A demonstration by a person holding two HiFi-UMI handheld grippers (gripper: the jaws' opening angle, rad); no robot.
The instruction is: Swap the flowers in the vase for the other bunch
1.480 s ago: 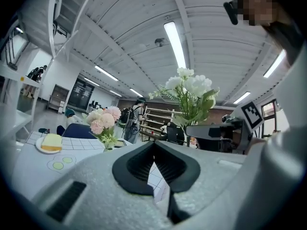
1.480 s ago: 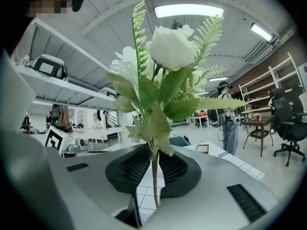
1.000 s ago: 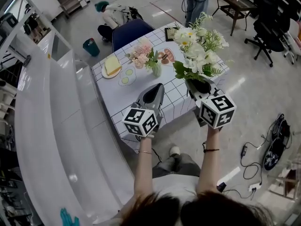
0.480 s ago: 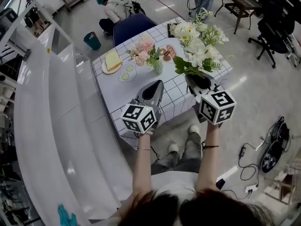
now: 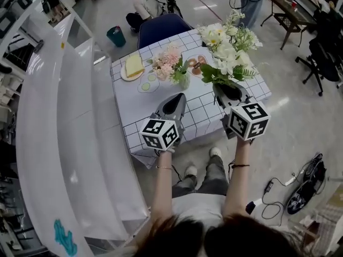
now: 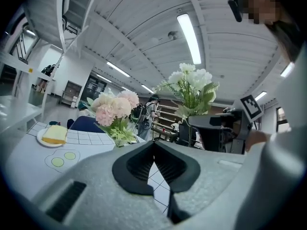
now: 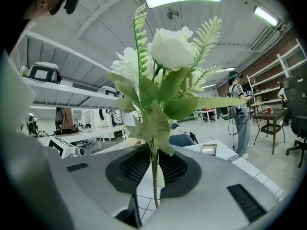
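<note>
A checked table (image 5: 161,123) carries a small vase (image 5: 181,81) that holds a pink flower bunch (image 5: 167,61). My right gripper (image 5: 229,93) is shut on the stems of a white flower bunch (image 5: 228,50), which it holds upright above the table's near right part. In the right gripper view the thin stems (image 7: 154,174) stand between the pads, with the white blooms (image 7: 168,49) overhead. My left gripper (image 5: 173,106) hovers shut and empty over the table's near edge, just in front of the vase. Its view shows the pink bunch (image 6: 113,110) ahead and the white bunch (image 6: 190,84) to the right.
On the table's far left lies a plate with a yellow slab (image 5: 132,68), beside a printed mat (image 5: 147,84). A blue chair (image 5: 163,28) stands behind the table. White shelving (image 5: 64,122) runs along the left. A person crouches at the back (image 5: 149,4). Cables (image 5: 300,189) lie on the floor at right.
The person has stepped in at the table's front, and both grippers have shifted a little with them. The white bunch stays held and the left gripper stays shut.
</note>
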